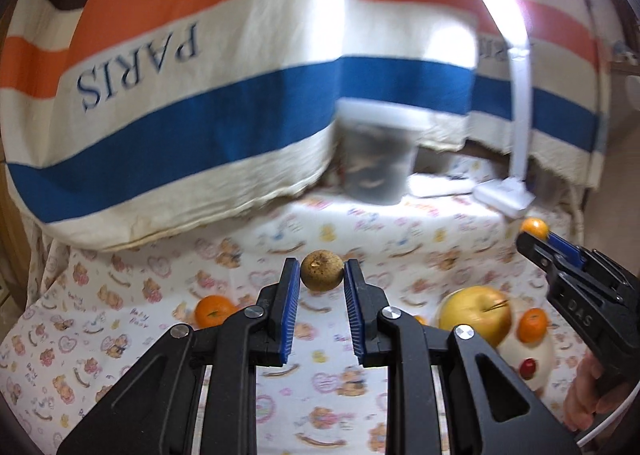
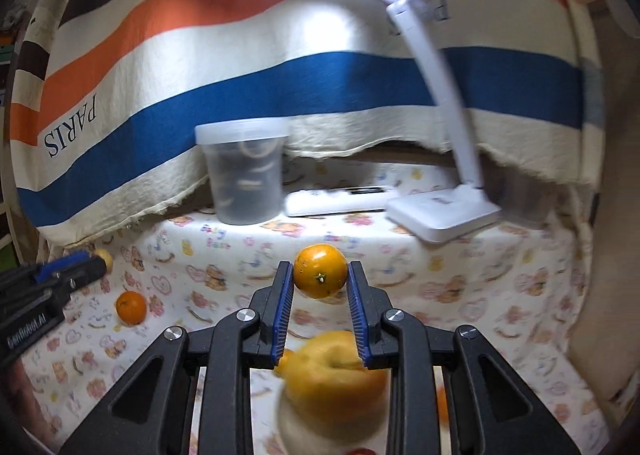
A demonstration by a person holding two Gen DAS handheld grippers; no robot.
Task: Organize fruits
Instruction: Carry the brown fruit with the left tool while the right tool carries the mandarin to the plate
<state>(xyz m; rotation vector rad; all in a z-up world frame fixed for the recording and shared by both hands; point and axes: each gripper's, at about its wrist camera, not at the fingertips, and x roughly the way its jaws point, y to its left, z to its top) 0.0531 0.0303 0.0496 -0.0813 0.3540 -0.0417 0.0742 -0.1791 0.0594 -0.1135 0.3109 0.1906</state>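
Left tongs [image 1: 322,275]: we are gripping a brown round fruit [image 1: 321,270], raised over the desk [image 1: 360,231], left of the yellow apple [image 1: 474,313]. Right tongs [image 2: 320,275]: we are clasping an orange [image 2: 320,270] above that apple. Loose orange [image 1: 214,310] lying left of the apple.

The lidded tub [image 1: 376,157] is smeared by blur in the left wrist view; its contents cannot be told. The plate [image 1: 532,351] is largely hidden beneath the apple [image 1: 476,313]. The red fruit [image 2: 362,451] is cut off at the near edge.
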